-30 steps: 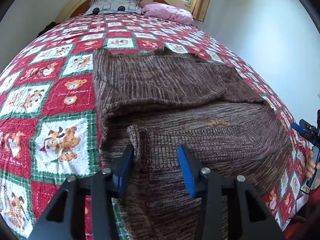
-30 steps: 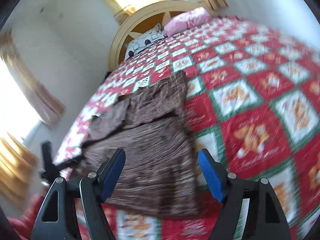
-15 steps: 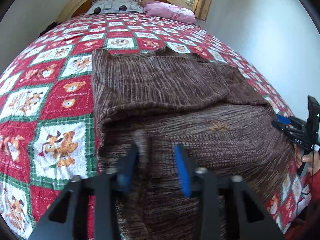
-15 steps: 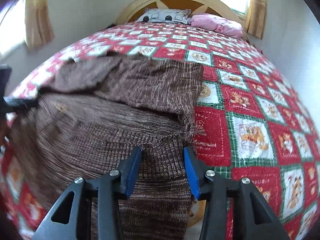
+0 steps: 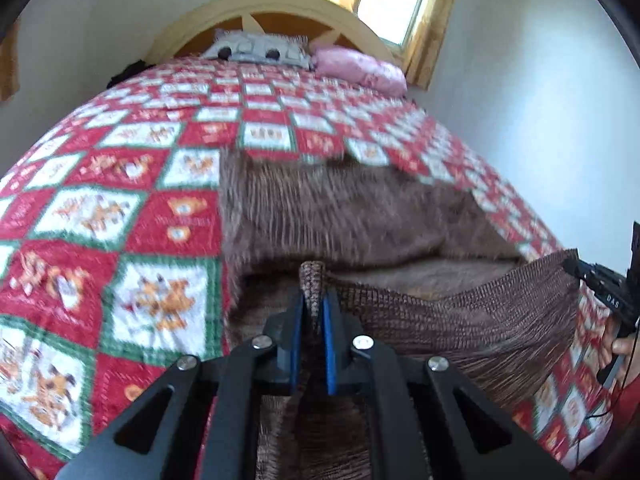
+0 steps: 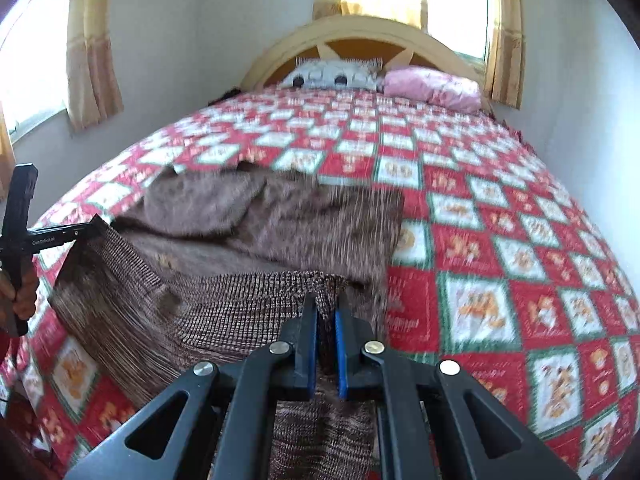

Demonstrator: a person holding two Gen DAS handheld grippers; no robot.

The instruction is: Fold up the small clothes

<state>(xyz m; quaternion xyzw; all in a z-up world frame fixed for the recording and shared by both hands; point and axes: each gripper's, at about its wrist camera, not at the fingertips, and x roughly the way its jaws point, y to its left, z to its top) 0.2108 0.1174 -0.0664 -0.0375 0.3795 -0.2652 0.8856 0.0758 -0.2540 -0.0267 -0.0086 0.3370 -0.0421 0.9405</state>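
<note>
Both clenched on brown knit sweater (image 5: 360, 216) hem: left hand-held gripper (image 5: 311, 316) and right hand-held gripper (image 6: 326, 320) at opposite corners, hem raised crosswise, body lying ahead on bed quilt (image 5: 120, 208).

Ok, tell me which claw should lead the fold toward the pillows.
Neither alone. The left claw and right claw are each shut on a near corner of the brown knit garment, with the hem lifted between them. I would move both together; leading with one would probably skew the fold.
</note>
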